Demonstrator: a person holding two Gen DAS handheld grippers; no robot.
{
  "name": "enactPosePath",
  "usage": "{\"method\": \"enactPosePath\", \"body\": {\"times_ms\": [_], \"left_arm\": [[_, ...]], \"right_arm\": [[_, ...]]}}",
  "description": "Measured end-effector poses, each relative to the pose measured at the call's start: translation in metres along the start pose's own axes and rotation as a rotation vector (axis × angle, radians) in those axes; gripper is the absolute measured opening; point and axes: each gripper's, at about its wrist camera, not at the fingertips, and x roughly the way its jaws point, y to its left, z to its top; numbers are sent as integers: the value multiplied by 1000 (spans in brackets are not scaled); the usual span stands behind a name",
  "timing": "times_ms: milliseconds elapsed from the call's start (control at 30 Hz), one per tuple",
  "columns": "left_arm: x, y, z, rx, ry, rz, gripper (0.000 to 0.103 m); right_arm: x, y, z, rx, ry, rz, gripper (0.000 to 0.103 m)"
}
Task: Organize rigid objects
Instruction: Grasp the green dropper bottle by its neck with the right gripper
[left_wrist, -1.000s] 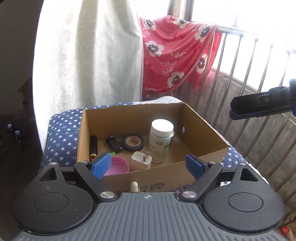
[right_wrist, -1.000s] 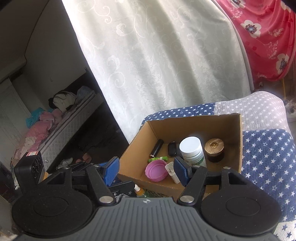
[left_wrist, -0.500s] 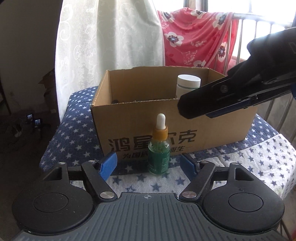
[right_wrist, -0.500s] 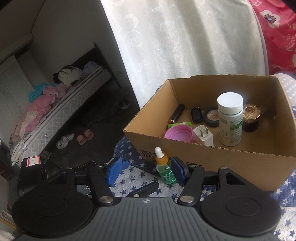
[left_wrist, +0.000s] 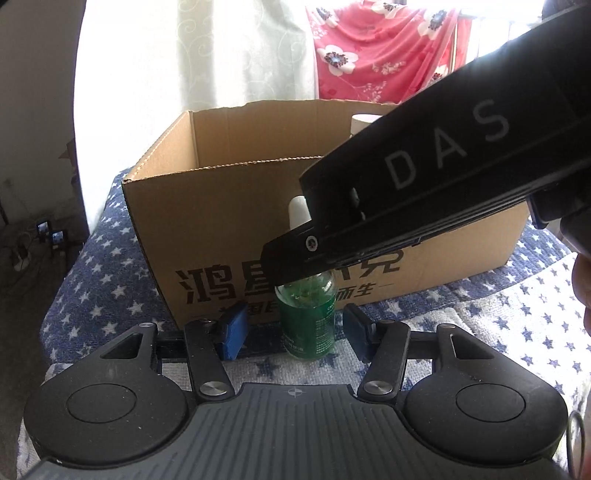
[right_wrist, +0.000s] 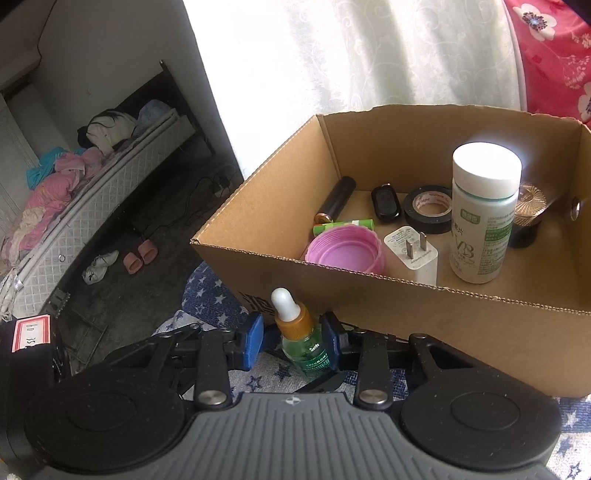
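Low in the frame, the right tool (right_wrist: 291, 341) narrows around the upright dropper bottle (right_wrist: 304, 345) beside the box (right_wrist: 406, 317), seemingly to lift it in, while the left tool (left_wrist: 293, 338) waits wide.

Window backlight; glare on white bottle cap (right_wrist: 487, 166) (blown out); fisheye-bent edges.

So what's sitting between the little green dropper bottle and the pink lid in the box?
In the right wrist view, only the cardboard box's near wall separates the green dropper bottle, standing outside on the star-patterned cloth, from the pink lid inside.
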Motion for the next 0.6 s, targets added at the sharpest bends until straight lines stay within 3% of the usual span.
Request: {"method": "enactPosePath", "body": {"times_ms": [100, 200, 400, 600], "left_arm": [[1, -2, -1, -5, 10, -10, 53], [3, -4, -3, 7, 17, -10, 33], [2, -2, -4, 1, 21, -12, 31], [-5, -6, -4, 5, 23, -5, 31]], "right_arm": [[1, -1, 1, 10, -3, 0, 32], [1, -1, 0, 14, -5, 4, 32], [-2, -2, 2, 14, -13, -1, 25], [-8, 2, 1, 8, -12, 1, 25]]}}
